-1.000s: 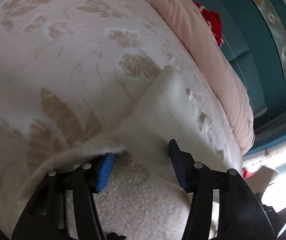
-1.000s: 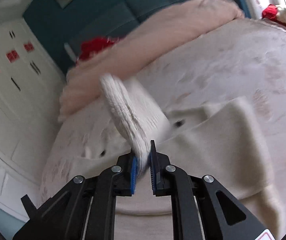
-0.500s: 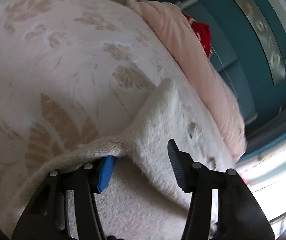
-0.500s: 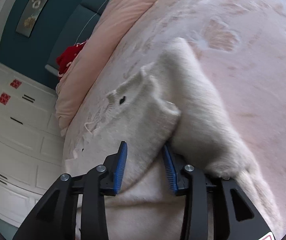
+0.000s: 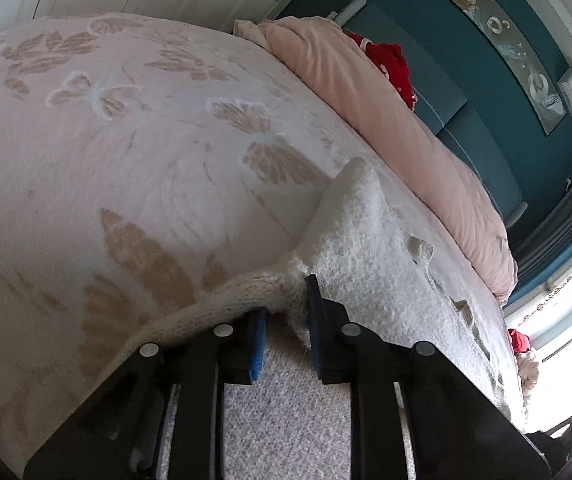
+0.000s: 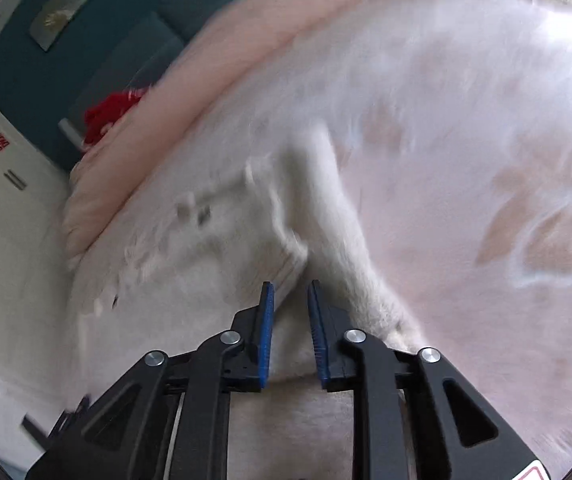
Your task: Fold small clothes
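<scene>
That cream knit sweater (image 5: 373, 248) looks soft and floppy, so the closing left gripper (image 5: 286, 312) pinching its thick side edge seems smart, right gripper (image 6: 289, 300) narrow, opening, empty.

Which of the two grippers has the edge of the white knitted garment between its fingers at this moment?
The left gripper: its jaws are closing on the ribbed edge of the white knitted garment. The right gripper has only a gap between its opening jaws.

Cream knit garment (image 5: 369, 256), partly folded
</scene>
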{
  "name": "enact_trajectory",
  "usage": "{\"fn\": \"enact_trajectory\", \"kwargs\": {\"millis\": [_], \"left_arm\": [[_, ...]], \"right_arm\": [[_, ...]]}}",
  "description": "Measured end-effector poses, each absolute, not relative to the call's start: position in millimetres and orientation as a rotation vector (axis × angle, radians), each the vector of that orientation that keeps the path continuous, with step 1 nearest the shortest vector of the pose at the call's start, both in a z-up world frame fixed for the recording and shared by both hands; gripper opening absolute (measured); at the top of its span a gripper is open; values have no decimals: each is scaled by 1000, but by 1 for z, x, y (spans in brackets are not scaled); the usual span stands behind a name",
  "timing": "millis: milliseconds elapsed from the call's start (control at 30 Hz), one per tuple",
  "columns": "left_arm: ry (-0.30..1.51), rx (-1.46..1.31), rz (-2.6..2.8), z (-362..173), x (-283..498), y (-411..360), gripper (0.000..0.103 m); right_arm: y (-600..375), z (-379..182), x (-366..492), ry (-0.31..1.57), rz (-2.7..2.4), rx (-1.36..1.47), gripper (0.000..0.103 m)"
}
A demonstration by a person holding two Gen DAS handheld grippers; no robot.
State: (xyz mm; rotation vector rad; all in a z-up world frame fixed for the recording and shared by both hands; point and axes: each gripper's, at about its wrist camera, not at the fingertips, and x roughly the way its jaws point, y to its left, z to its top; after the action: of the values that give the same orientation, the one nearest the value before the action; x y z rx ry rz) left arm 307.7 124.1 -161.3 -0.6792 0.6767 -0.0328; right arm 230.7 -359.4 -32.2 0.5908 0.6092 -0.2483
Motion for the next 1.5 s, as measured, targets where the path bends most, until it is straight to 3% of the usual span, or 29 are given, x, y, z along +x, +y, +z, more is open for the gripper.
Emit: {"fn": "enact_trajectory", "kwargs": {"millis": [33,100,233,267,367,533,633,733,867,933,1000,1033,1167,1233,1267,1300,1400,1500], "left_arm": [[669,-682,-36,-162,307,124,19],[657,-683,-39,-163,305,124,19],[629,-713,-60,-164,301,128,19],[618,-725,-67,-165,299,129,19],[598,-739,-80,-166,295,131,18],[585,-742,-88,-167,295,131,18],[581,-734,-88,-167,295,129,18],[585,-723,-84,-168,297,127,19],[582,-725,-86,-168,295,126,19],[582,-726,-86,-168,294,126,19],[580,-728,-87,-168,294,126,19],[579,-727,-87,-167,294,125,19],[580,-725,-86,-168,294,125,19],[579,-724,-85,-167,293,125,19],[578,-722,-83,-167,293,124,19],[576,-720,-82,-168,293,124,19],[571,-715,-80,-167,291,122,19],[574,-702,-72,-167,291,120,19]], "right_arm": [[-336,-18,245,612,-173,541,23],[-294,-7,284,685,-20,473,38],[-177,-11,373,842,335,335,40],[-144,-19,398,894,377,276,34],[-81,-43,447,990,423,159,2],[-29,-84,508,1067,339,94,2],[-9,-101,526,1014,283,36,1],[5,-101,532,972,263,-31,1],[-21,-72,519,915,356,115,2],[-42,-53,504,870,368,128,11],[-53,-49,503,876,354,98,51],[-53,-49,508,902,345,79,60],[-29,-76,531,1023,324,-83,64],[-12,-81,527,1004,322,-186,47],[-3,-79,528,986,319,-221,18],[2,-73,530,966,339,-204,4],[10,-62,537,890,360,-163,2],[12,-96,554,986,292,-212,0]]}}
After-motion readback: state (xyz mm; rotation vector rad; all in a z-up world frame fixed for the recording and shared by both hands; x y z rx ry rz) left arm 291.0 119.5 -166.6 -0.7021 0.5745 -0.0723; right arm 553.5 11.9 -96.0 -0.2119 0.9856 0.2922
